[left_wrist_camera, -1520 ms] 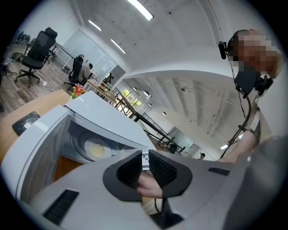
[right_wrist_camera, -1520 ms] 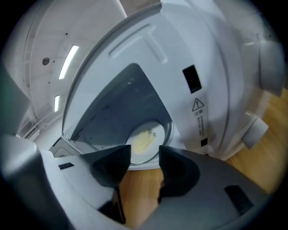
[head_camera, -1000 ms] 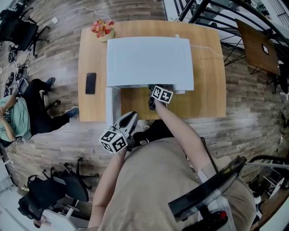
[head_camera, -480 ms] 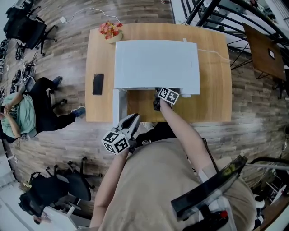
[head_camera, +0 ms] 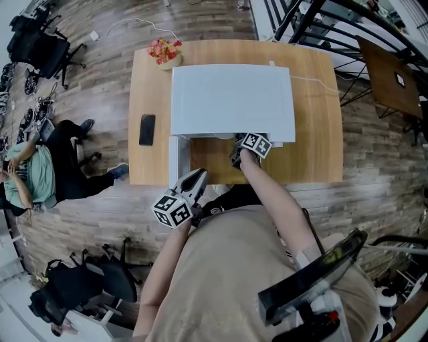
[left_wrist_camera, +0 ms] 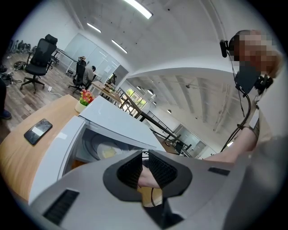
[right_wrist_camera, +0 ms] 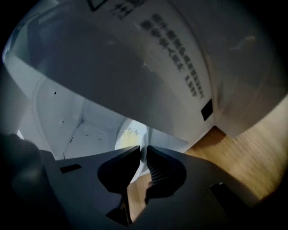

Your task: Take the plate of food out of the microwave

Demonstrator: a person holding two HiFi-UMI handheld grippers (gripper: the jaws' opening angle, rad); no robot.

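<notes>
Open-plan office: swivel chairs (left_wrist_camera: 39,57), glass partitions (left_wrist_camera: 96,51), ceiling strip lights (left_wrist_camera: 138,7)

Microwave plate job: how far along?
Done: the door of the microwave is open. In hand: the right gripper sits at the opening; its jaws have just been closing and now pinch the near rim of the plate, which is still inside. The left gripper is shut, empty and off to the side. To do: draw the plate out.
</notes>
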